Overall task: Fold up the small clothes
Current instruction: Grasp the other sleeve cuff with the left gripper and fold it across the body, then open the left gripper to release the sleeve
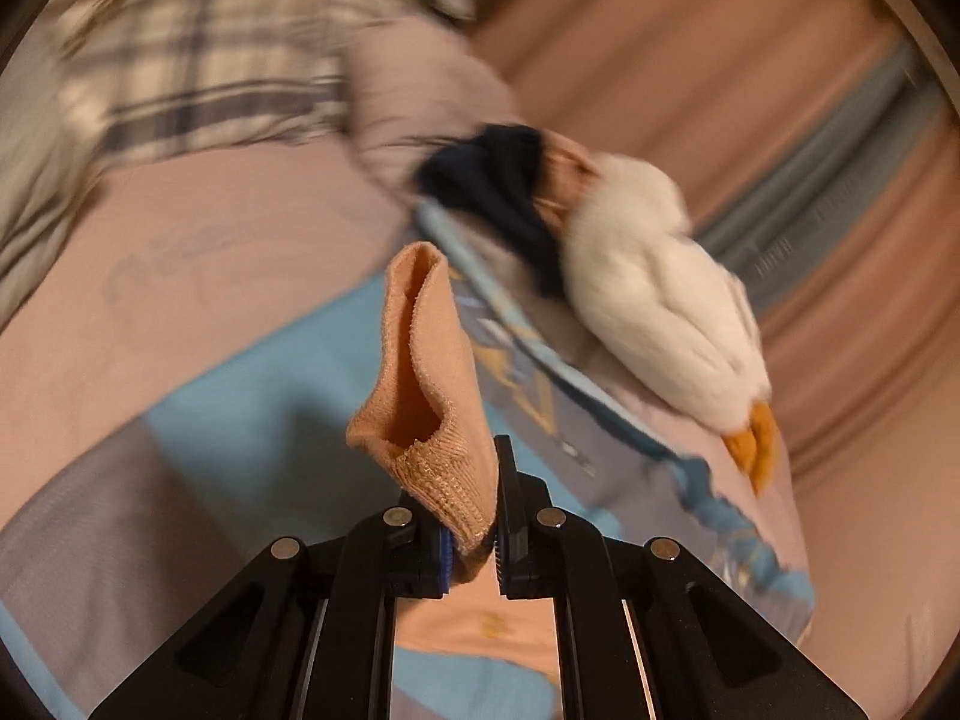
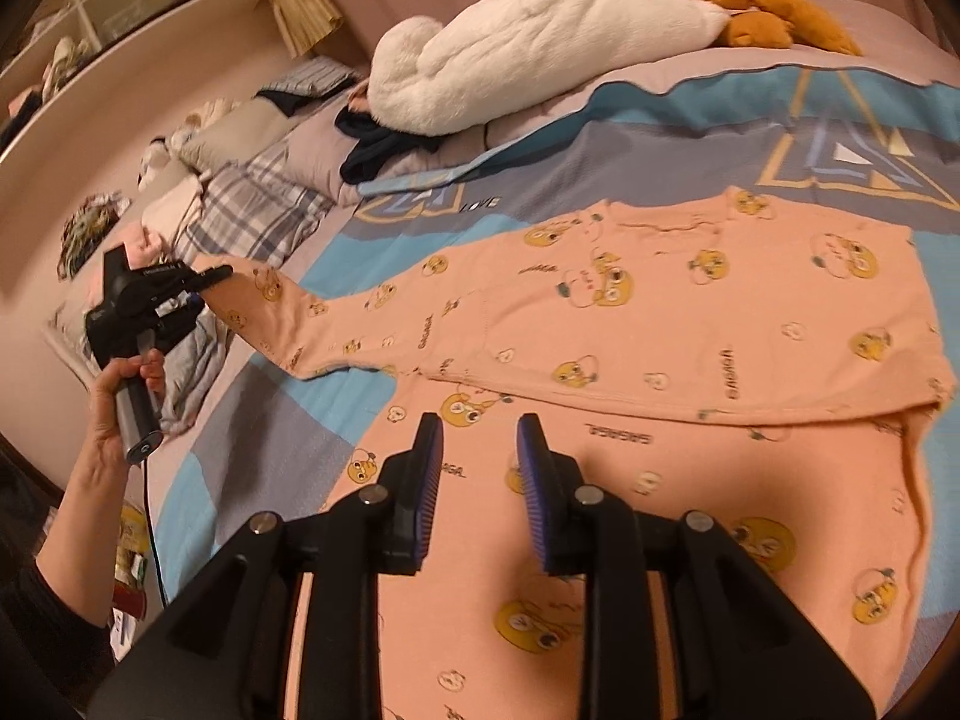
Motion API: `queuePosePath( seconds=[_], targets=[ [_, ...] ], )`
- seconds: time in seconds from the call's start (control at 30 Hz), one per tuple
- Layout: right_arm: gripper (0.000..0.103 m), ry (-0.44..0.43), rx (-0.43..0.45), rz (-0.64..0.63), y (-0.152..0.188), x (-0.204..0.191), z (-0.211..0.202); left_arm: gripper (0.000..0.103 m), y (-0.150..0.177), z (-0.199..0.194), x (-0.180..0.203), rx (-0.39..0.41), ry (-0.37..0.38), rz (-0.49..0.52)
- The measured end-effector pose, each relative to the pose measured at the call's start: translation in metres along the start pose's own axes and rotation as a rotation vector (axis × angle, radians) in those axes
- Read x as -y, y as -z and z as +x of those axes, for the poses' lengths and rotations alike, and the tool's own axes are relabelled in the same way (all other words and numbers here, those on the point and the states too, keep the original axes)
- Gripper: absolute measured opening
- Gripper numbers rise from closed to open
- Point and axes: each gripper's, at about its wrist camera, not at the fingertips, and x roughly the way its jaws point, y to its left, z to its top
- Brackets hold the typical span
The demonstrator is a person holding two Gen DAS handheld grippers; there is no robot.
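A peach child's garment (image 2: 630, 324) printed with yellow cartoon faces lies spread on the bed, folded lengthwise. Its long sleeve (image 2: 312, 312) stretches left. My left gripper (image 1: 495, 504) is shut on the sleeve's ribbed cuff (image 1: 432, 414) and holds it up off the bed; it also shows in the right wrist view (image 2: 210, 276), held by a hand. My right gripper (image 2: 480, 456) is open and empty, just above the garment's lower part.
A white plush duck (image 2: 540, 36) with orange feet lies at the far side of the blue and grey bedspread (image 2: 660, 138). Dark clothes (image 2: 384, 144), a plaid cloth (image 2: 258, 210) and other garments are piled at the left.
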Motion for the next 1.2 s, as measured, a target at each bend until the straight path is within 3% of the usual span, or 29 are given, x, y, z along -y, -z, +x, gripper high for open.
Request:
queuePosePath(
  seconds=[0.17, 0.4, 0.6, 0.77, 0.87, 0.9, 0.93, 1.0, 1.1, 1.2],
  targets=[
    [0.027, 0.018, 0.041, 0.056, 0.004, 0.024, -0.027, 0.007, 0.031, 0.017, 0.091, -0.070, 0.056, 0.162],
    [0.028, 0.055, 0.100, 0.130, 0.013, 0.065, -0.063, 0.007, 0.109, 0.069, 0.199, -0.215, 0.113, 0.344],
    [0.028, 0.101, 0.157, 0.217, 0.025, 0.105, -0.095, 0.007, 0.199, 0.117, 0.255, -0.353, 0.121, 0.470],
    [0.030, 0.141, 0.195, 0.280, 0.034, 0.131, -0.115, 0.008, 0.257, 0.143, 0.272, -0.468, 0.082, 0.567],
    [0.037, 0.156, 0.218, 0.319, 0.038, 0.144, -0.124, 0.022, 0.281, 0.151, 0.276, -0.534, 0.091, 0.598],
    [0.038, 0.159, 0.222, 0.330, 0.039, 0.147, -0.126, 0.038, 0.284, 0.149, 0.277, -0.543, 0.116, 0.608],
    [0.040, 0.163, 0.225, 0.346, 0.041, 0.152, -0.128, 0.062, 0.287, 0.147, 0.278, -0.557, 0.140, 0.619],
    [0.044, 0.163, 0.228, 0.373, 0.040, 0.155, -0.129, 0.082, 0.290, 0.139, 0.281, -0.570, 0.172, 0.658],
    [0.045, 0.130, 0.241, 0.406, 0.038, 0.155, -0.129, 0.082, 0.285, 0.121, 0.283, -0.548, 0.216, 0.703],
    [0.046, 0.082, 0.227, 0.407, 0.030, 0.149, -0.118, 0.082, 0.270, 0.102, 0.271, -0.508, 0.232, 0.676]
  ],
)
